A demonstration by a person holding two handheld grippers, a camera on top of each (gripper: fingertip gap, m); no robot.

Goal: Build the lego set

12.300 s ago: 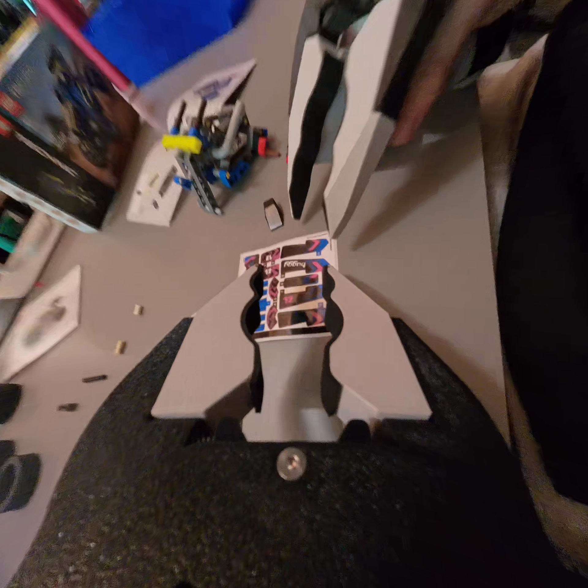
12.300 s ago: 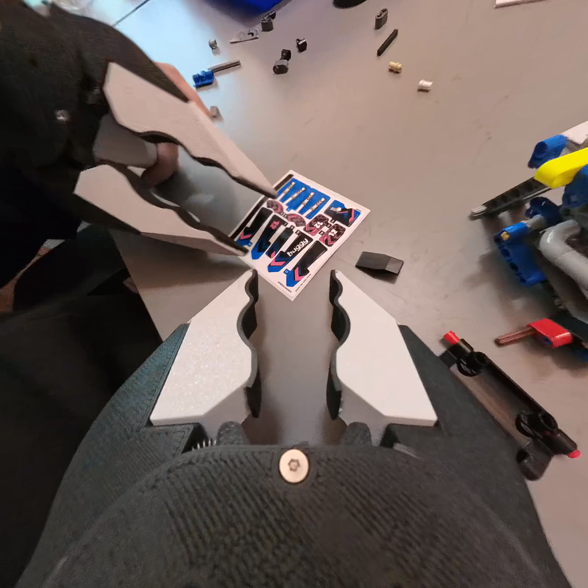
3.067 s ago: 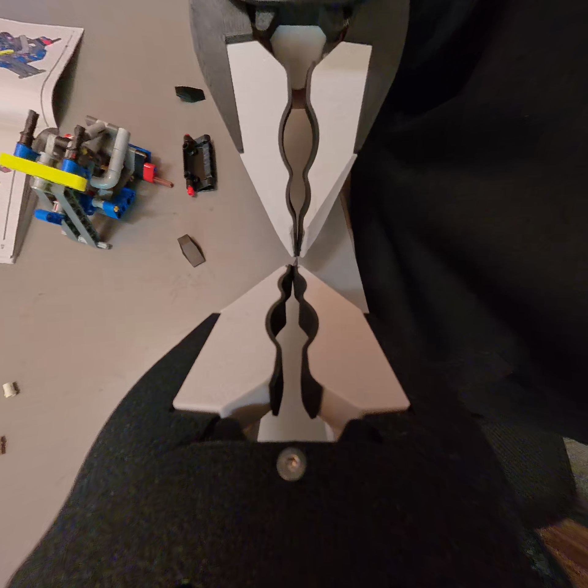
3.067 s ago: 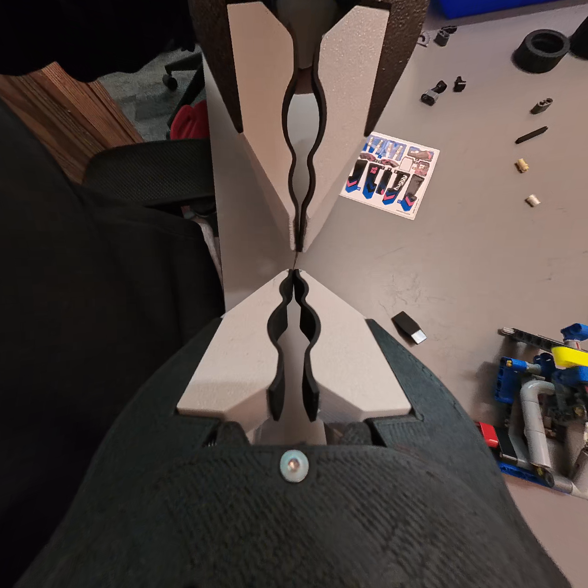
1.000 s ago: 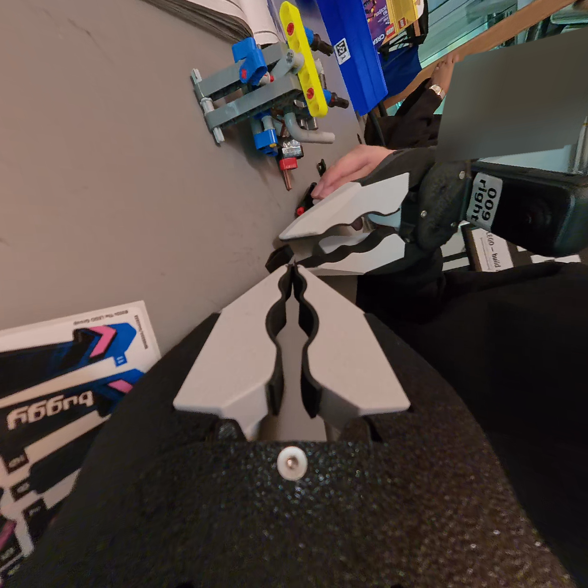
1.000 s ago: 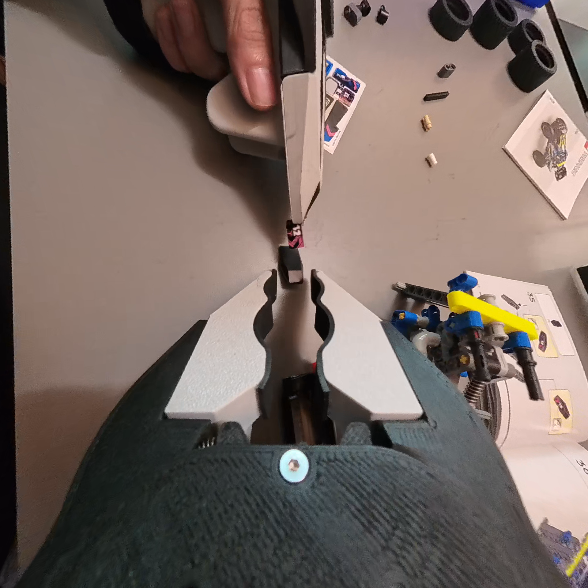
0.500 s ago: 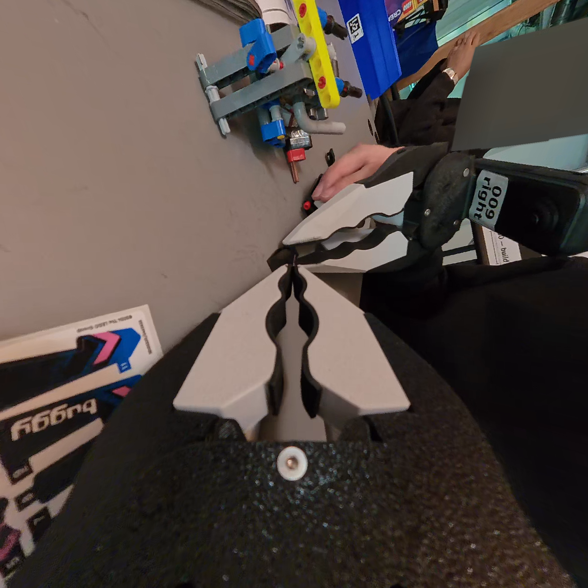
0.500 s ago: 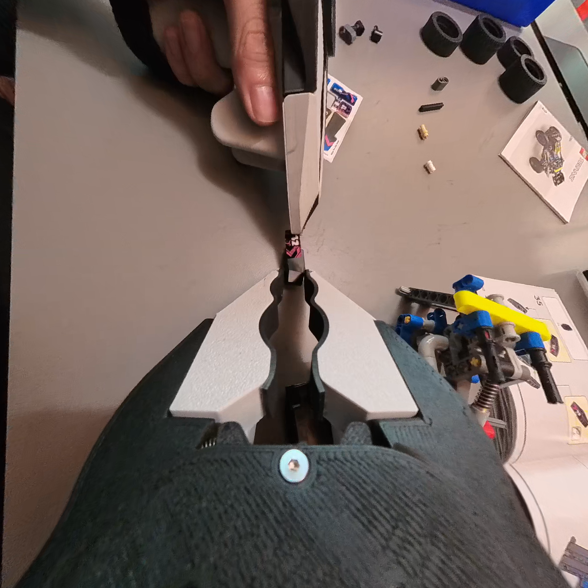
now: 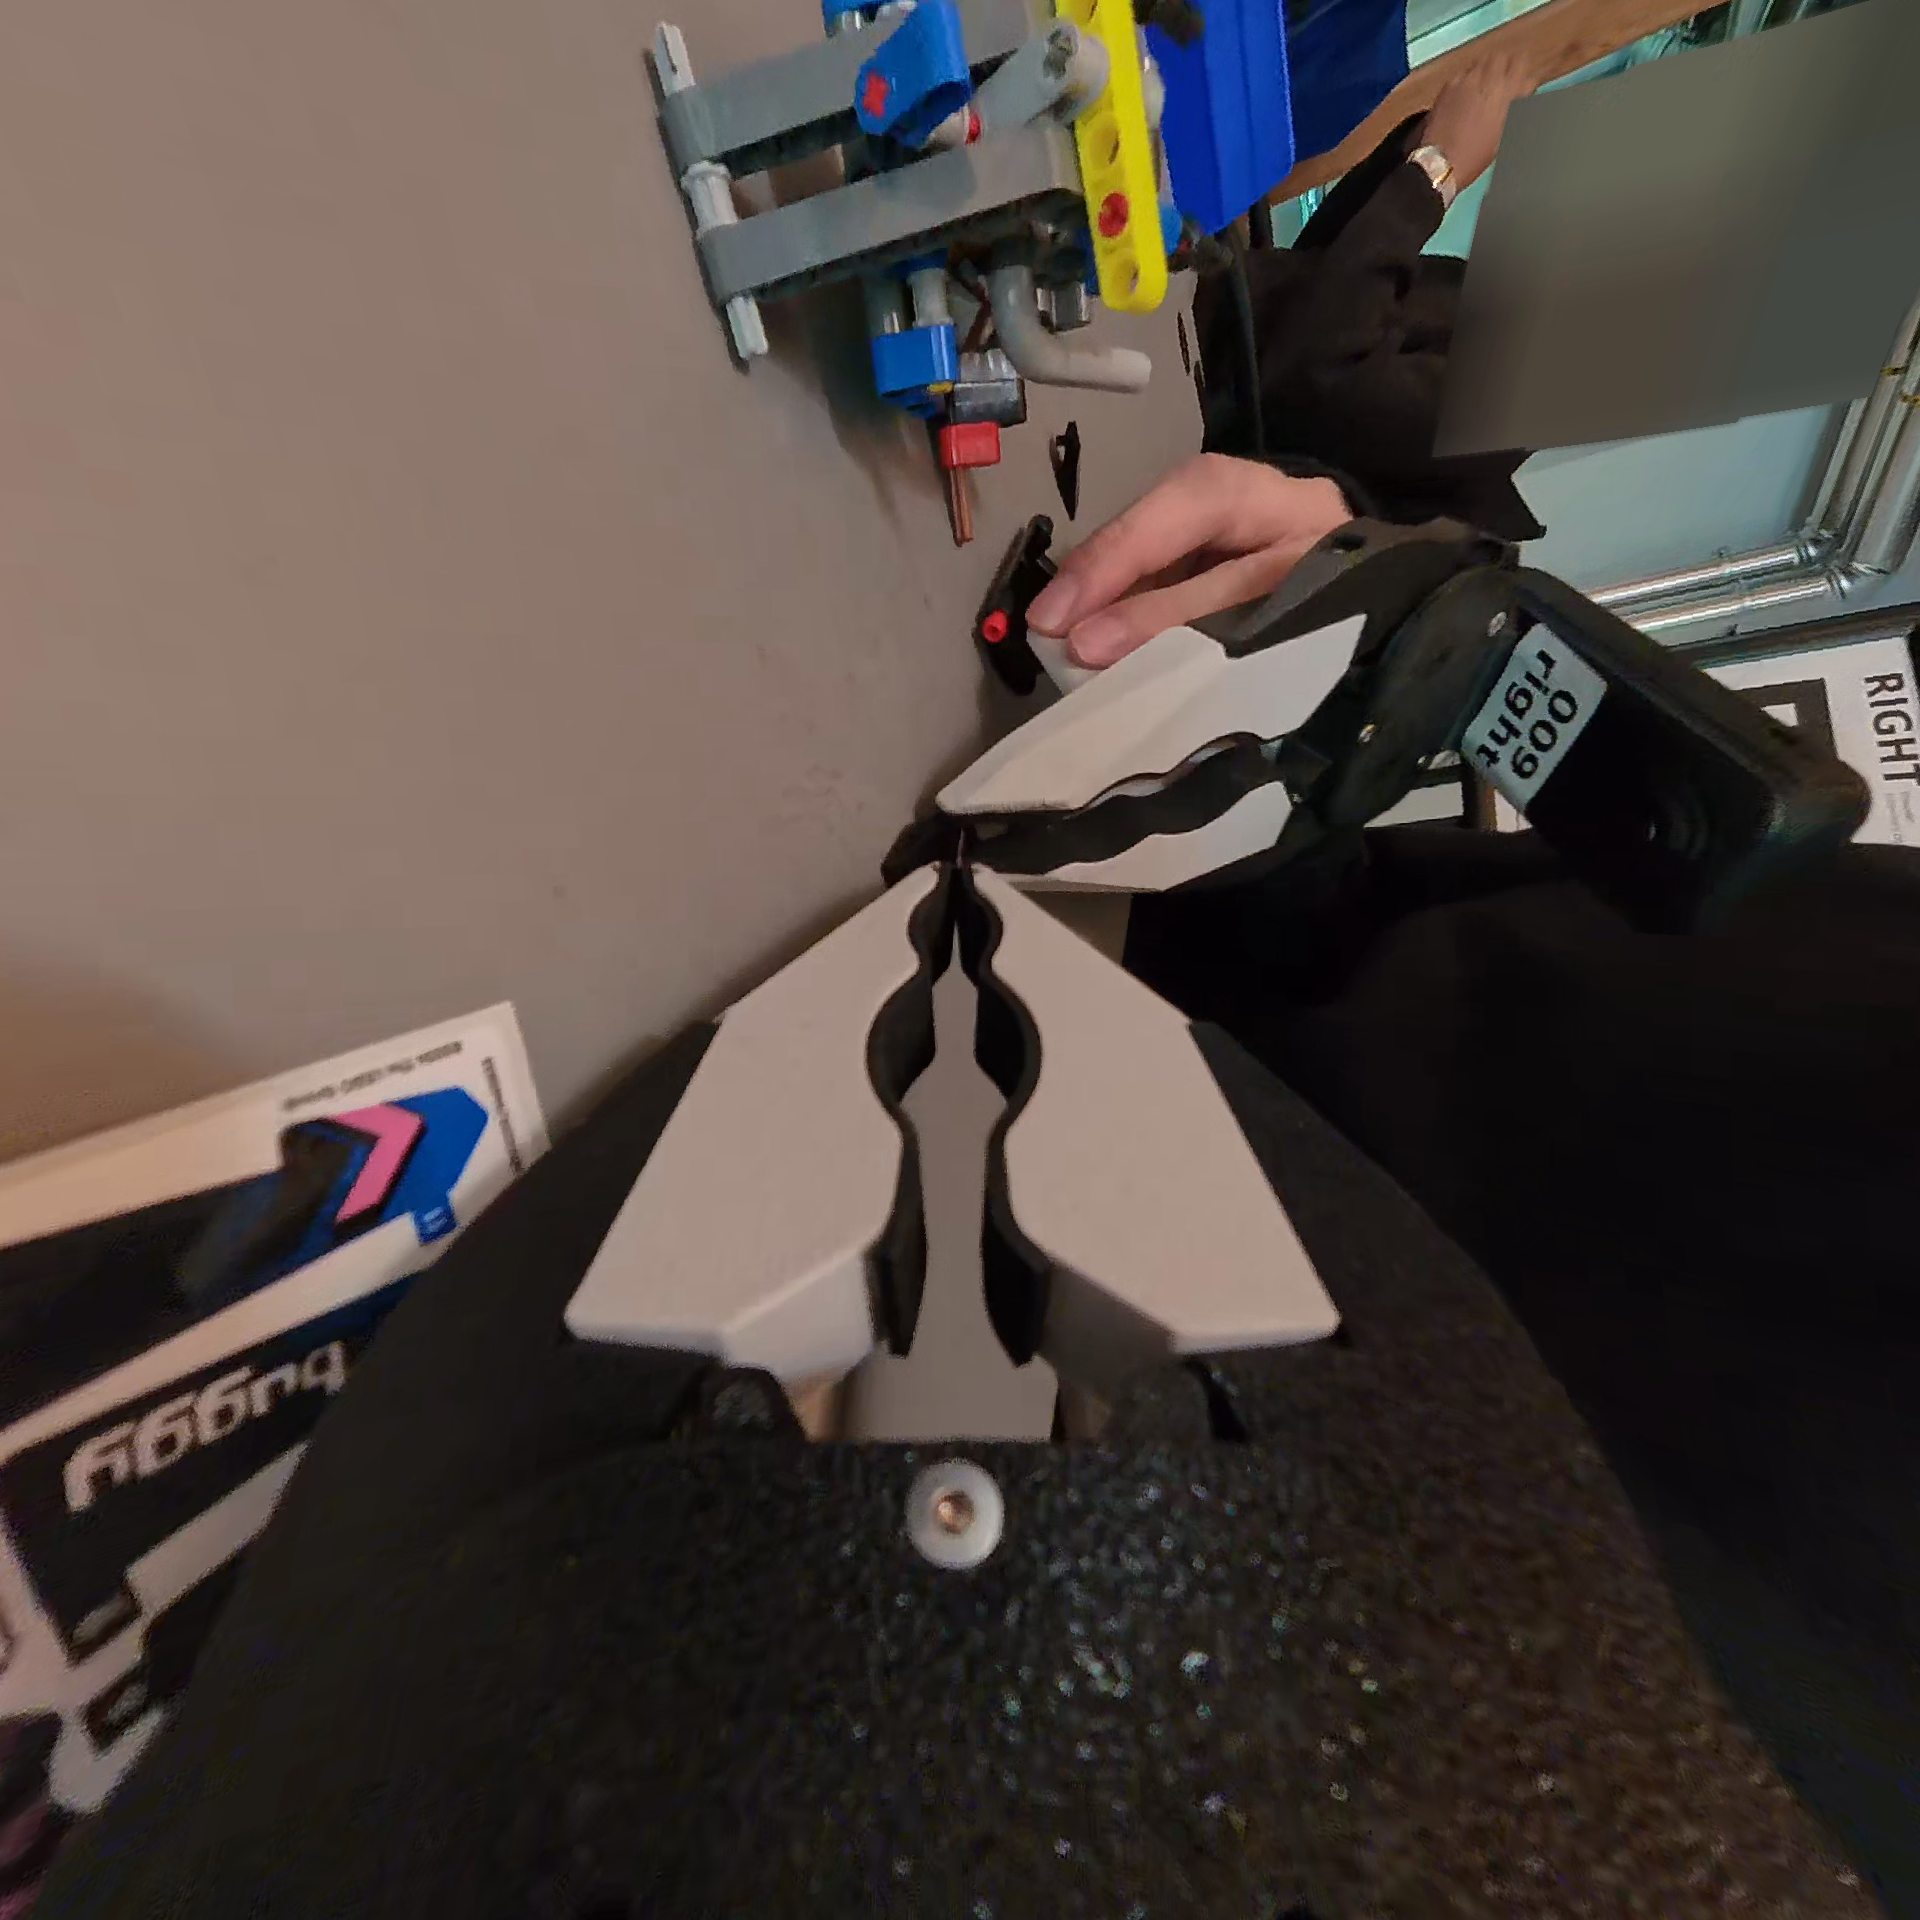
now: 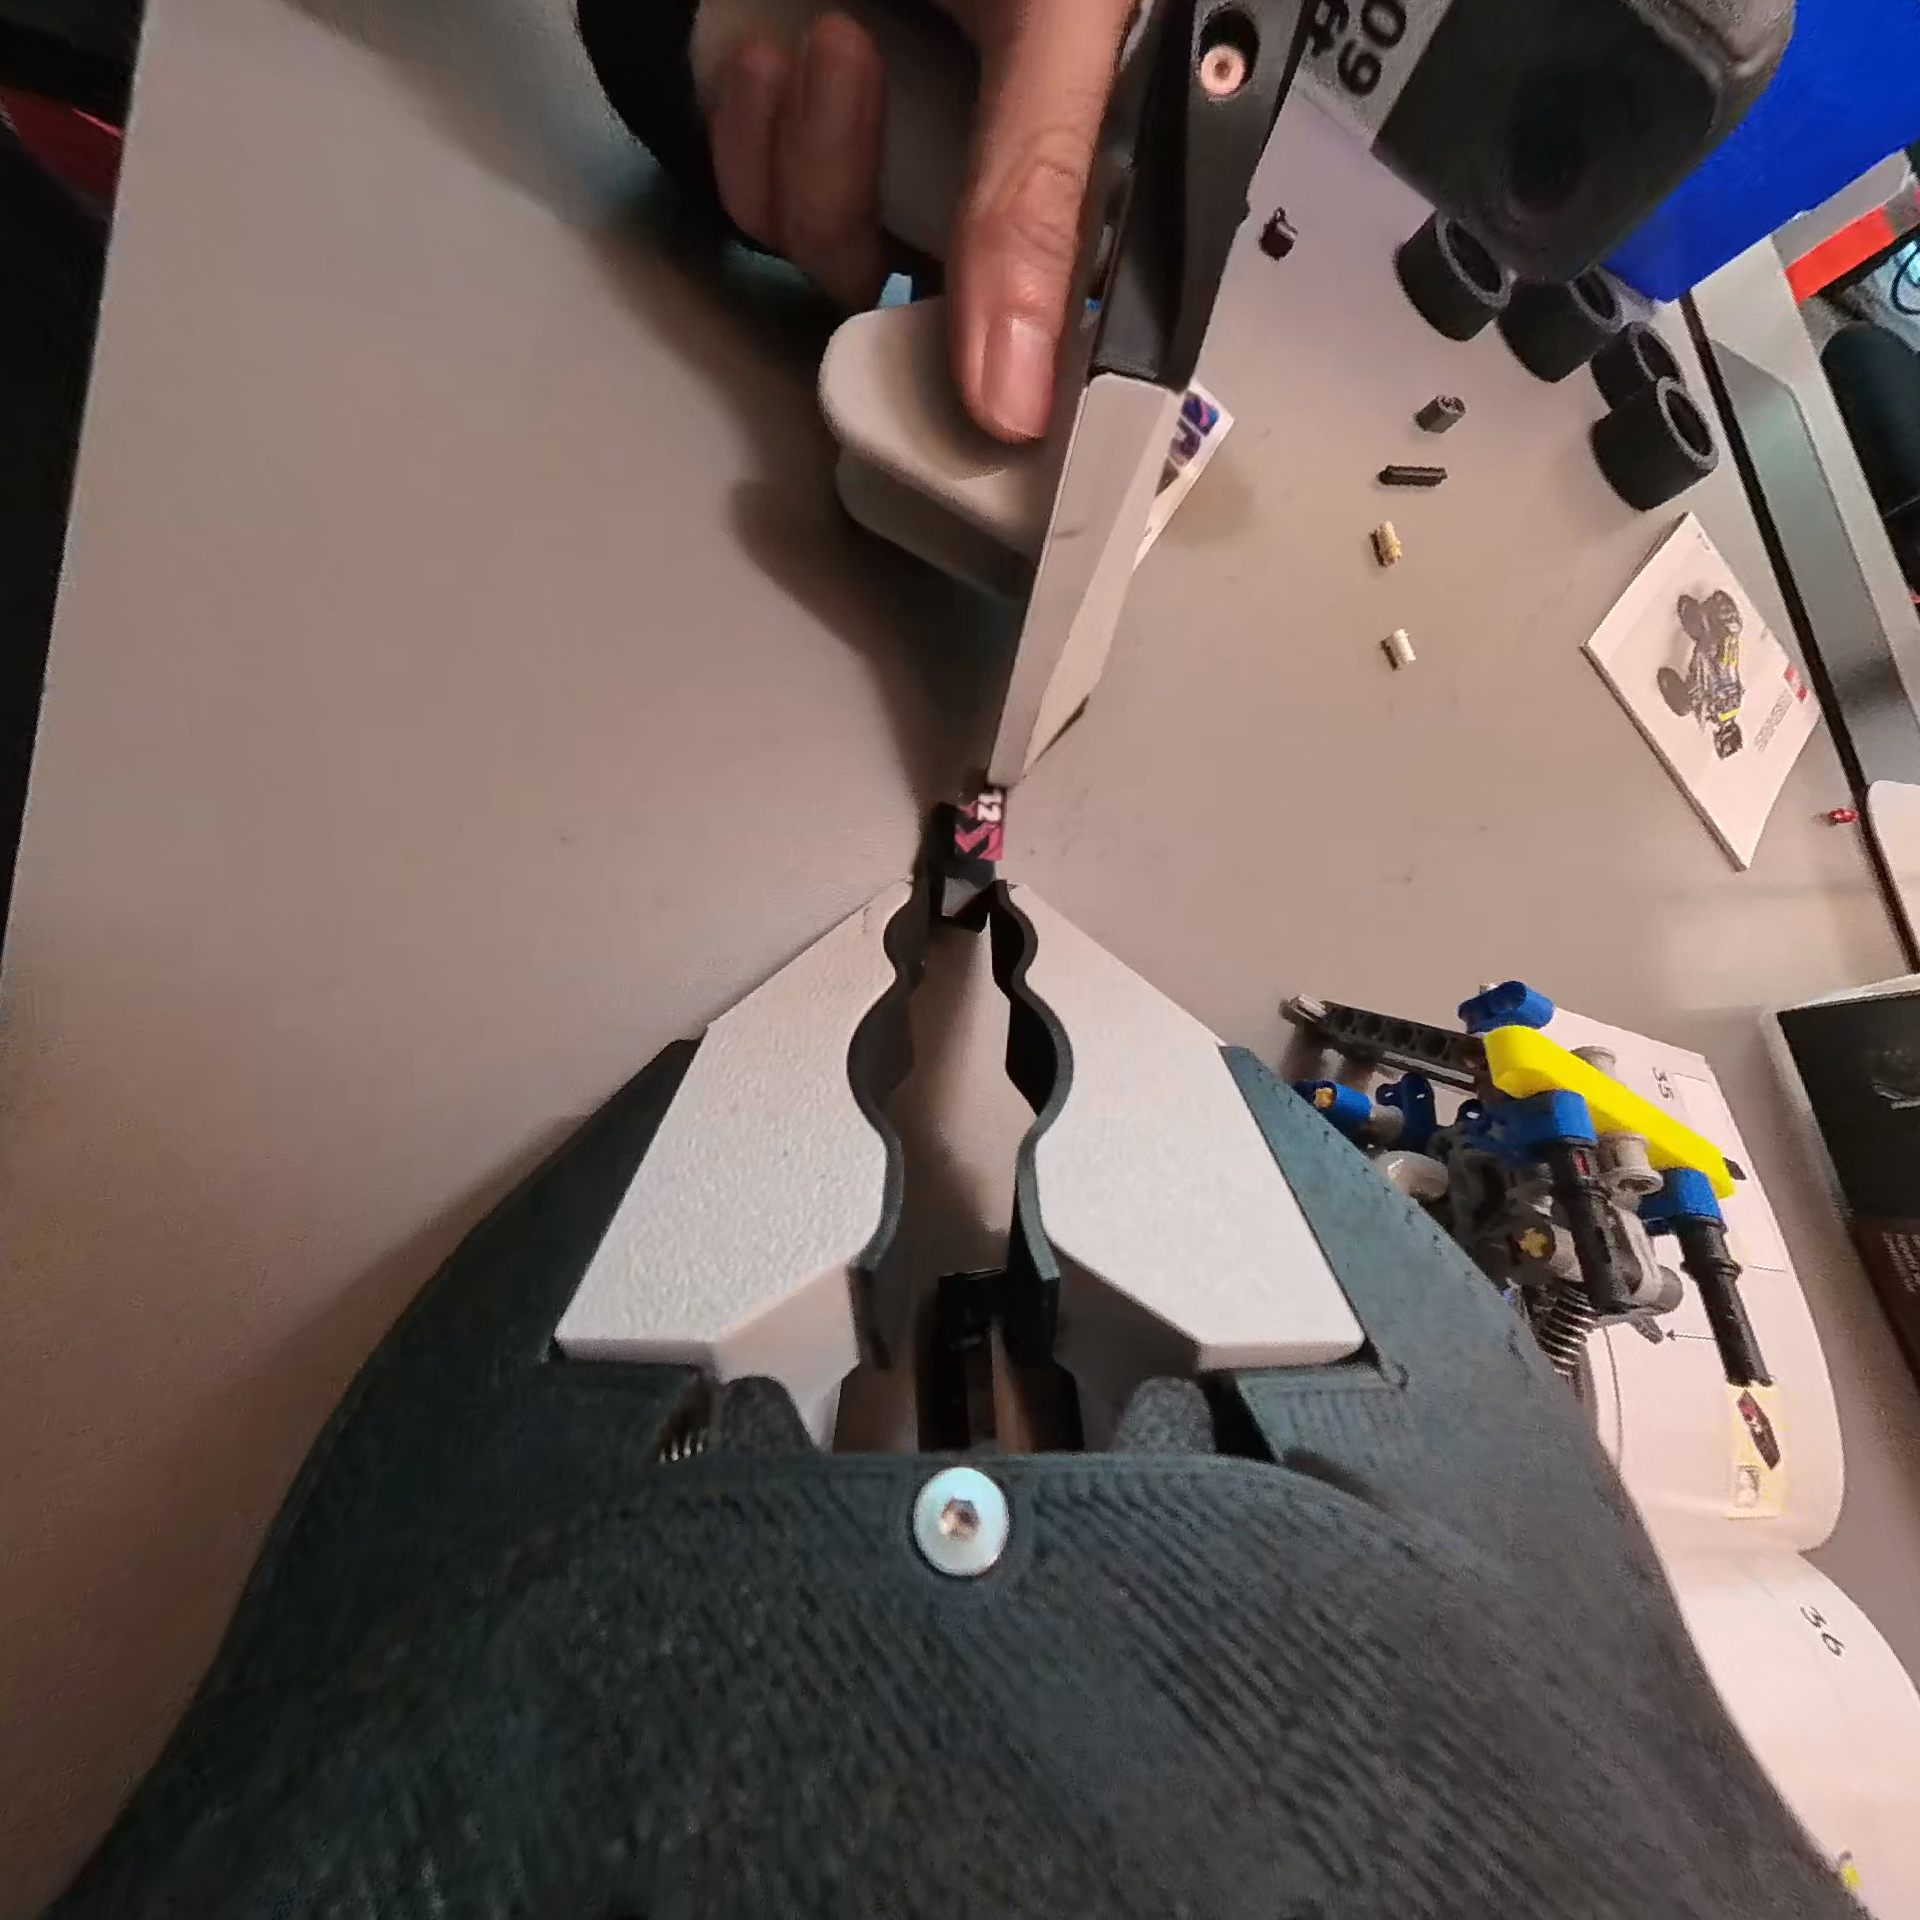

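While both tools meet tip to tip above the grey bench (image 10: 416,727), the right tool (image 10: 954,902) is closed on a small black sloped brick (image 10: 961,902), both pads pressing its sides. The left tool (image 9: 954,871), fingers together, pinches a small black-and-pink sticker (image 10: 981,831) whose free end lies against that brick. A sticker sheet (image 9: 260,1226) lies just beside the left tool. A partly built blue, grey and yellow model (image 10: 1538,1132) stands to the right on an open instruction booklet (image 10: 1714,1434); black tyres (image 10: 1652,436) and small pins lie farther back.
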